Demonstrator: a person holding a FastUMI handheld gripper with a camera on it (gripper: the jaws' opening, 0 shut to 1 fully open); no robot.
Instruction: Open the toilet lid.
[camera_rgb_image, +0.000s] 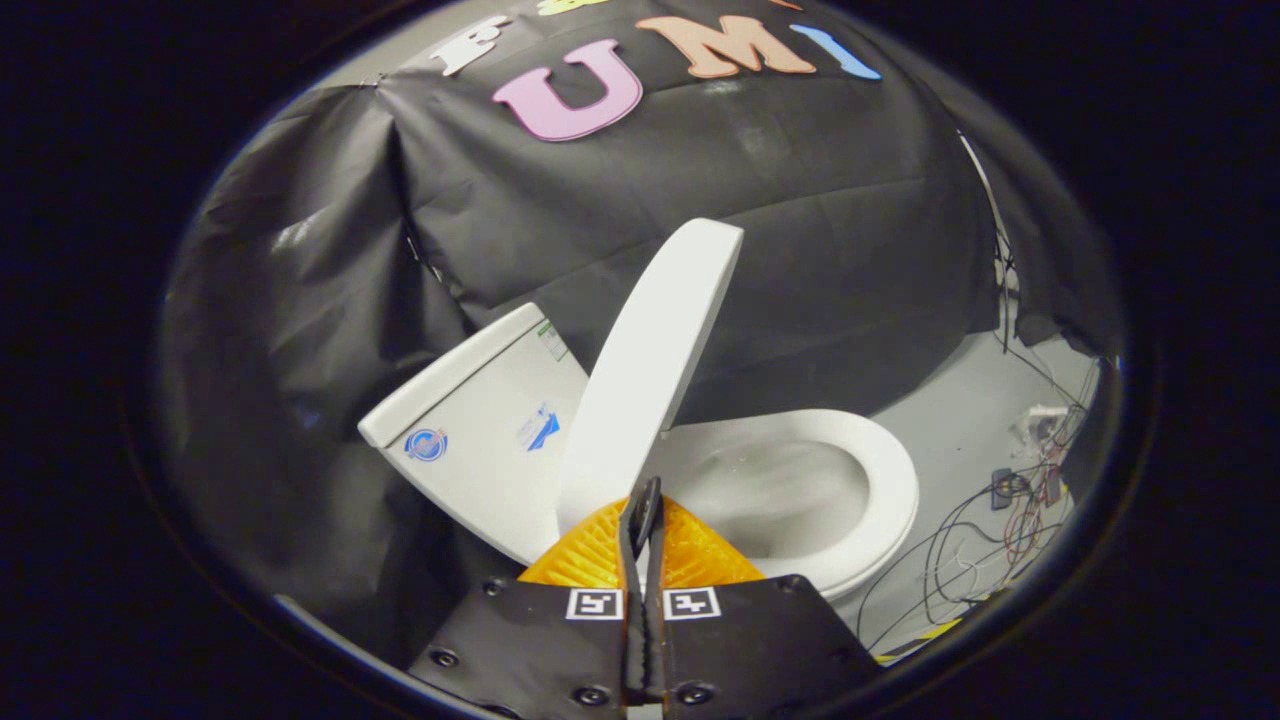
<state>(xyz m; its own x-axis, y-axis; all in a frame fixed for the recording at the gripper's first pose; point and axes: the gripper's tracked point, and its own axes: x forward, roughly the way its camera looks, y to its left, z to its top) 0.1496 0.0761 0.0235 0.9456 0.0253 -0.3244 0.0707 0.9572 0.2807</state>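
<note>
A white toilet stands against the black cloth wall. Its lid (655, 360) is raised, standing nearly upright on edge beyond my fingers, apart from the tank. The tank (480, 430) with small stickers is to the lid's left. The seat ring (880, 470) and open bowl (770, 495) lie to the lid's right. My gripper (641, 505) sits just below the lid's lower edge, its two fingers pressed together with nothing visible between them. Whether the fingertips touch the lid I cannot tell.
Grey floor (950, 420) spreads to the right of the bowl, with a tangle of cables (1010, 520) and small devices lying on it. Black cloth (300, 330) hangs close on the left and behind the toilet.
</note>
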